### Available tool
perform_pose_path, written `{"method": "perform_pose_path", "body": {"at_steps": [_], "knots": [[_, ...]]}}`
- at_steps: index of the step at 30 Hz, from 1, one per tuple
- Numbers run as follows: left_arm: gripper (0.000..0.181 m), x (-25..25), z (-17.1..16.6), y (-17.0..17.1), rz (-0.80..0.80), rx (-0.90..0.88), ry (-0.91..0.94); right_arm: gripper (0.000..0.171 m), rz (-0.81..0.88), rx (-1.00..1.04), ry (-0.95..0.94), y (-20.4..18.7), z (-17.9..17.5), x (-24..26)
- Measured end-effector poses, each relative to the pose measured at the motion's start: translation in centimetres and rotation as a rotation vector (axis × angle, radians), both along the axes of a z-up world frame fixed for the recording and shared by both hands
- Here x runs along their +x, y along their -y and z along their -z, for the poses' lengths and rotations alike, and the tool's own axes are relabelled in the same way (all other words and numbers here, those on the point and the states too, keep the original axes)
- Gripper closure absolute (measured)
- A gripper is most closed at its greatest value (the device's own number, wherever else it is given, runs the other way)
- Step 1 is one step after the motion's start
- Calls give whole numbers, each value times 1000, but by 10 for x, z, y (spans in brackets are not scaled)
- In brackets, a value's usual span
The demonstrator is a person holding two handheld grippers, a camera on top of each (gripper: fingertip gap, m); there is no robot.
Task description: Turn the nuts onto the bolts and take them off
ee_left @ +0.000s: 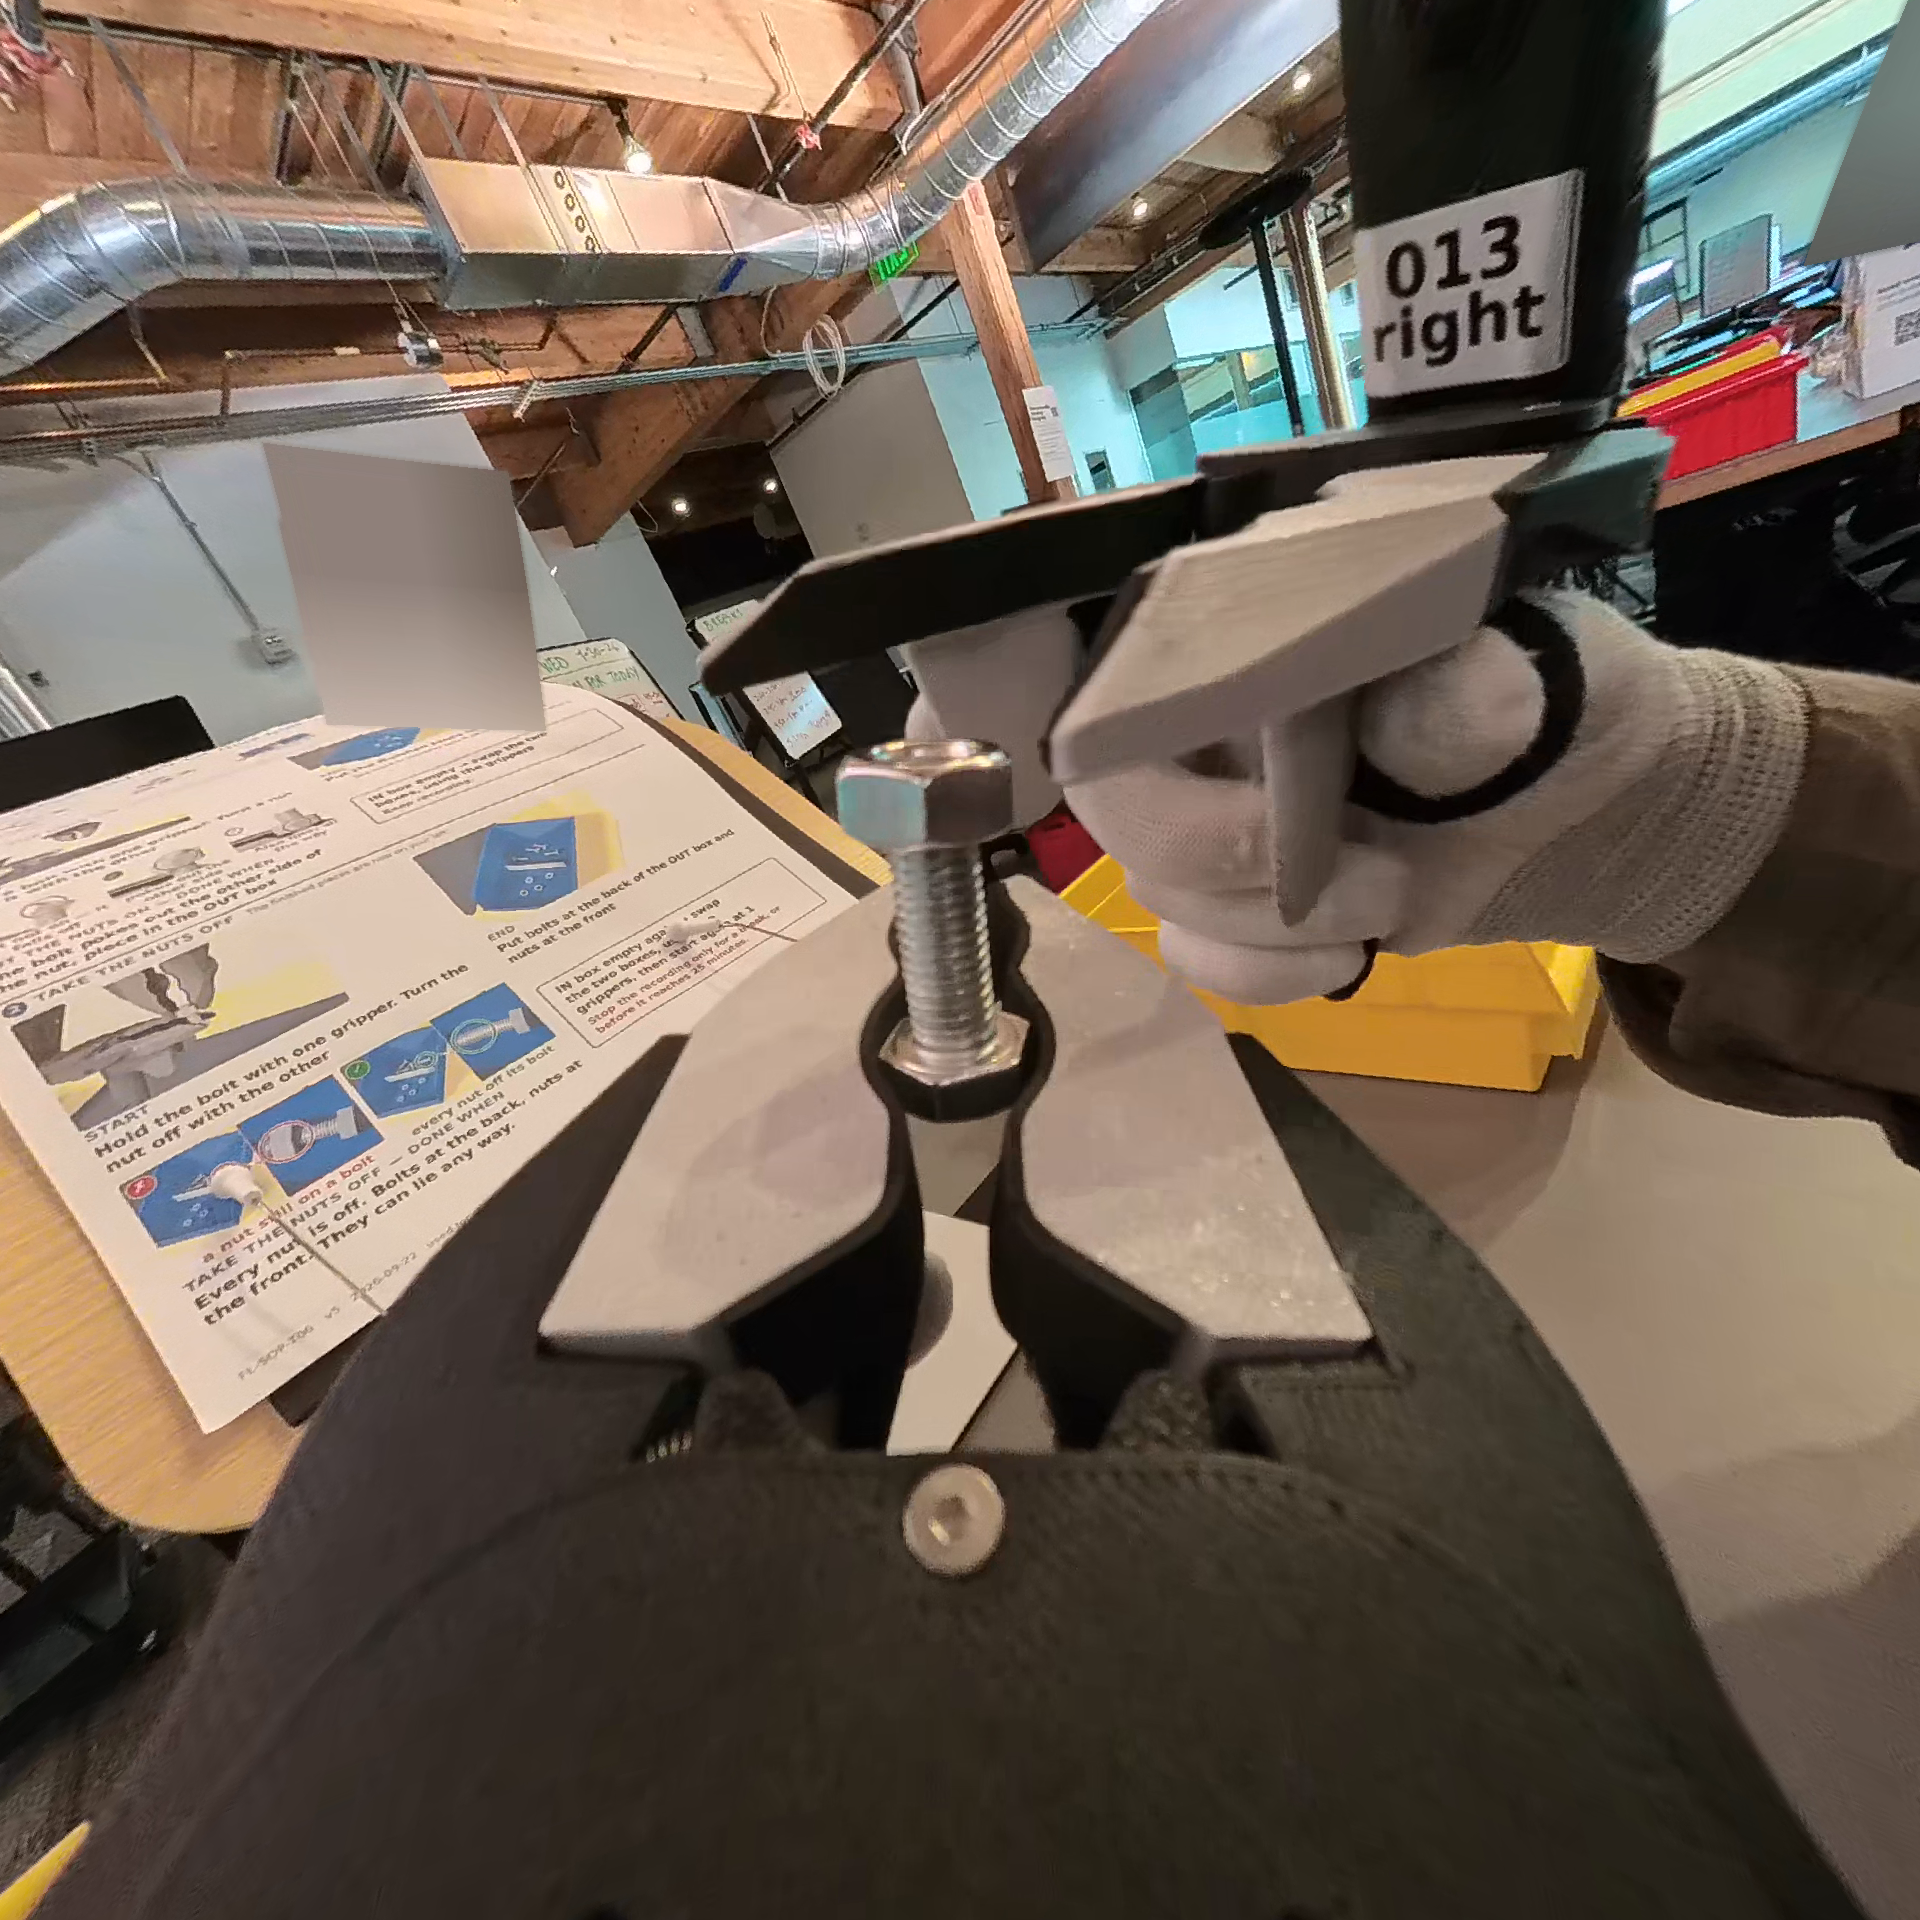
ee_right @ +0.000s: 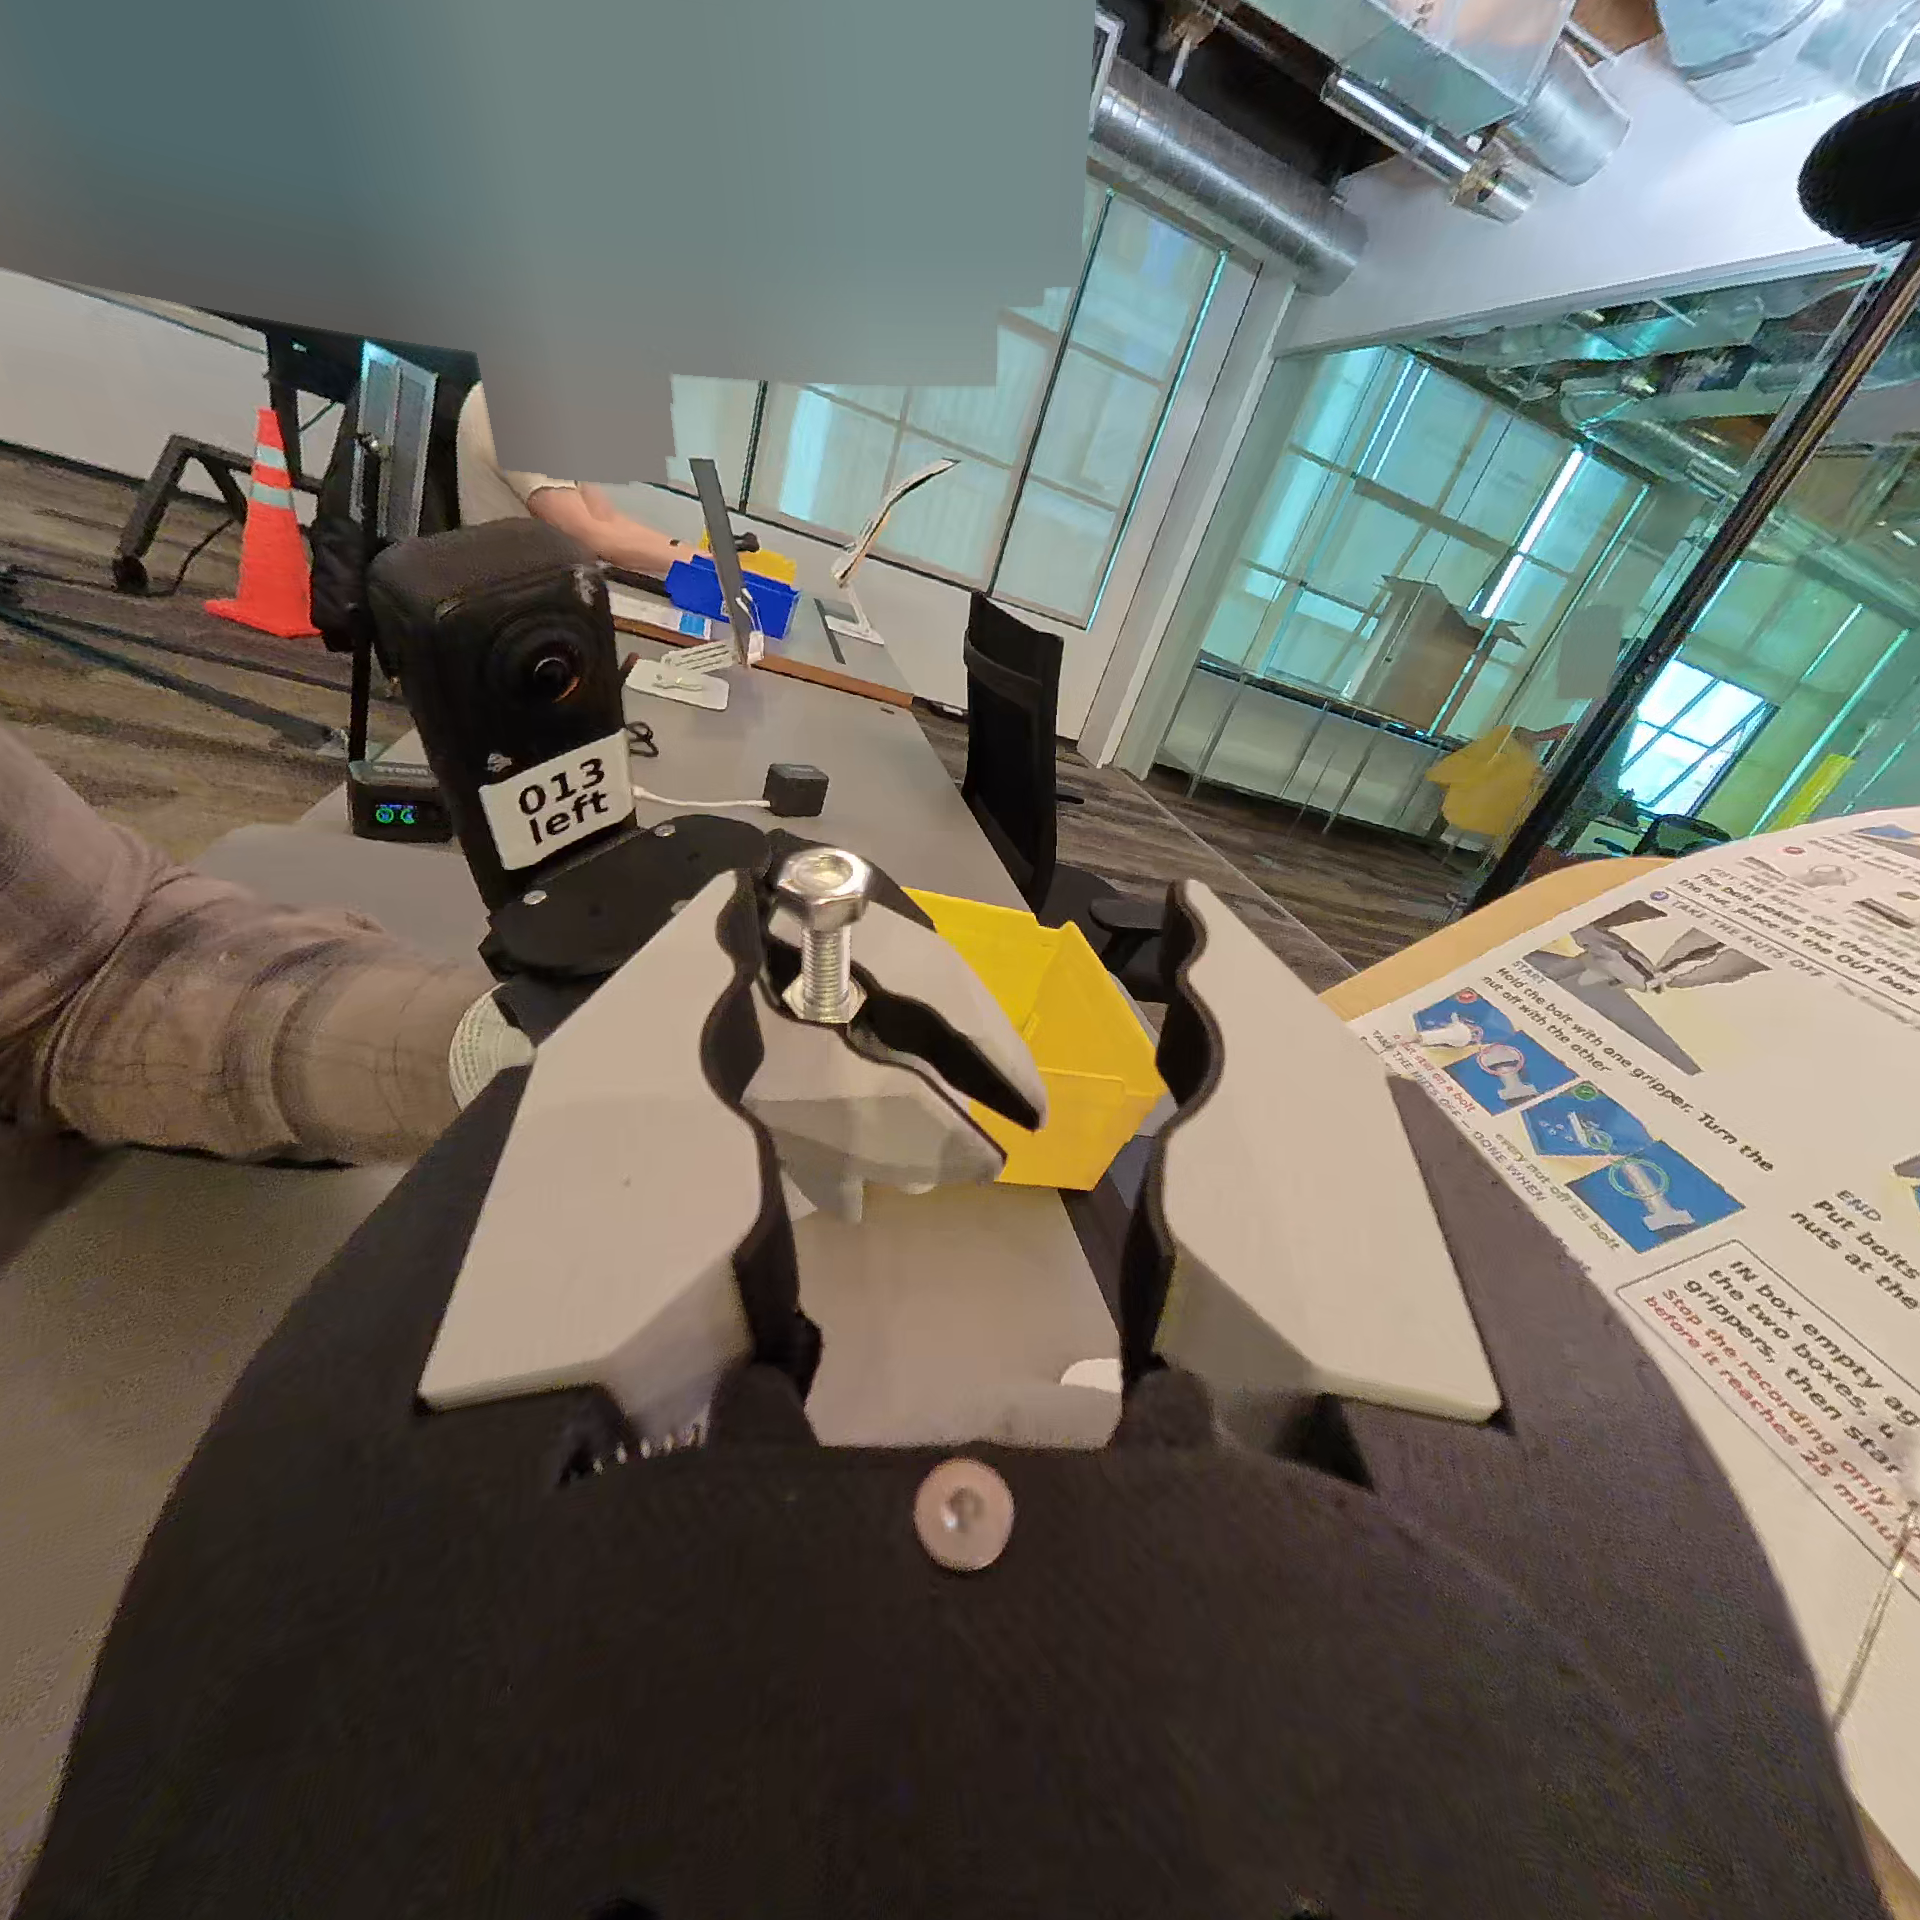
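Note:
My left gripper (ee_left: pixel 961 977) is shut on a silver nut (ee_left: pixel 956 1055). A silver bolt (ee_left: pixel 940 925) is threaded through the nut and stands up out of it, hex head (ee_left: pixel 925 795) on top. My right gripper (ee_right: pixel 961 894) is open wide. In its view the bolt (ee_right: pixel 821 951) and nut (ee_right: pixel 821 1003) sit between its fingertips, nearer its left finger (ee_right: pixel 623 1122), touching neither. The left gripper (ee_right: pixel 935 1081) faces it. In the left wrist view the right gripper (ee_left: pixel 883 707) hovers just above and behind the bolt head, held by a white-gloved hand (ee_left: pixel 1455 810).
A yellow bin (ee_left: pixel 1403 997) stands on the grey table behind the grippers; it also shows in the right wrist view (ee_right: pixel 1070 997). A printed instruction sheet (ee_left: pixel 312 987) lies on a wooden board to one side (ee_right: pixel 1662 1143). A black chair (ee_right: pixel 1013 707) and another table stand farther off.

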State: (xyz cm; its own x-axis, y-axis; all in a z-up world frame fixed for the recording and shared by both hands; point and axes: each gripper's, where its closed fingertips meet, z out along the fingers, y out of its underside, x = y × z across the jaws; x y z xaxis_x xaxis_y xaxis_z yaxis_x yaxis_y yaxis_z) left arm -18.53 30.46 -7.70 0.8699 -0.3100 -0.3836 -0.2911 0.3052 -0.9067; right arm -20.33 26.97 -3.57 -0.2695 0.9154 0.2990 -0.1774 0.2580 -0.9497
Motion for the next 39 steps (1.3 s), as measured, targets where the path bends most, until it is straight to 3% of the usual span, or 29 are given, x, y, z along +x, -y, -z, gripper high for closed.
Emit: {"method": "perform_pose_path", "body": {"at_steps": [5, 8, 13, 18, 25, 29, 33, 39], "knots": [[171, 0, -4, 2, 0, 11, -2, 98, 95, -22, 10, -33, 1, 8], [171, 0, -2, 1, 0, 5, 0, 91, -6, -40, -45, -15, -12, 18], [171, 2, 0, 1, 3, 2, -6, 87, 6, 23, 16, 1, 4, -2], [171, 2, -4, 4, 5, 14, -7, 98, 143, -75, 0, -47, -1, 7], [171, 2, 1, 0, 2, -4, -7, 86, -14, 13, -4, -1, -1, 5], [171, 3, 0, 2, 6, 3, -6, 91, 14, 0, 5, -6, 2, -1], [171, 2, -2, 2, 6, 7, 0, 94, 95, -47, -11, -36, -2, 8], [171, 3, 1, 1, 8, -4, -4, 91, -6, 0, -8, -7, -3, 8]]}}
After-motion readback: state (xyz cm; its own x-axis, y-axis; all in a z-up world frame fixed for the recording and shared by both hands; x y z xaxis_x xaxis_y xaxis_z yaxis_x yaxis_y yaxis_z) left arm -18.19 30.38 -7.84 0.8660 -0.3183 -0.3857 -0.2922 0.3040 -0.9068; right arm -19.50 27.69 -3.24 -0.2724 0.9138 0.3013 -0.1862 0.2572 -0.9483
